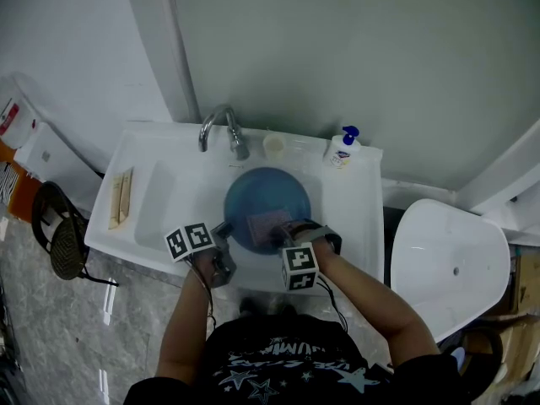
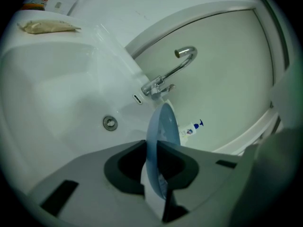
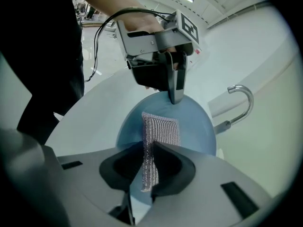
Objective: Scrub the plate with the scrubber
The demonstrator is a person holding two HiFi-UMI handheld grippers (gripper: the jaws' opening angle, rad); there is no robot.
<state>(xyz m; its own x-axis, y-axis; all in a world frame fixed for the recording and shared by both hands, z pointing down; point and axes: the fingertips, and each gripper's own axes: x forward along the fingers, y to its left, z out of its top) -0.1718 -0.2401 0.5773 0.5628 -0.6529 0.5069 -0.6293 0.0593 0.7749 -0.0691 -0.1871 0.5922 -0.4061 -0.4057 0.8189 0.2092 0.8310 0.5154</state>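
Gripping the near-left rim of the round blue plastic plate [image 1: 270, 188] edge-on in the clenched left gripper [image 2: 151, 151], holding it over the white sink basin [image 1: 152, 184]. Pinching the grey woven-mesh scrubber pad [image 3: 161, 129] in the right gripper [image 3: 149, 159], pointing the pad's long side straight ahead across the plate's face toward the left gripper's hold. Judging a forward sweep over that face as the likely next move, without being sure of contact yet.

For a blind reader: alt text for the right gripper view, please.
The right hand-held gripper holds a grey mesh scrubber against a blue plate, whose far rim the left hand-held gripper pinches. A faucet stands behind.
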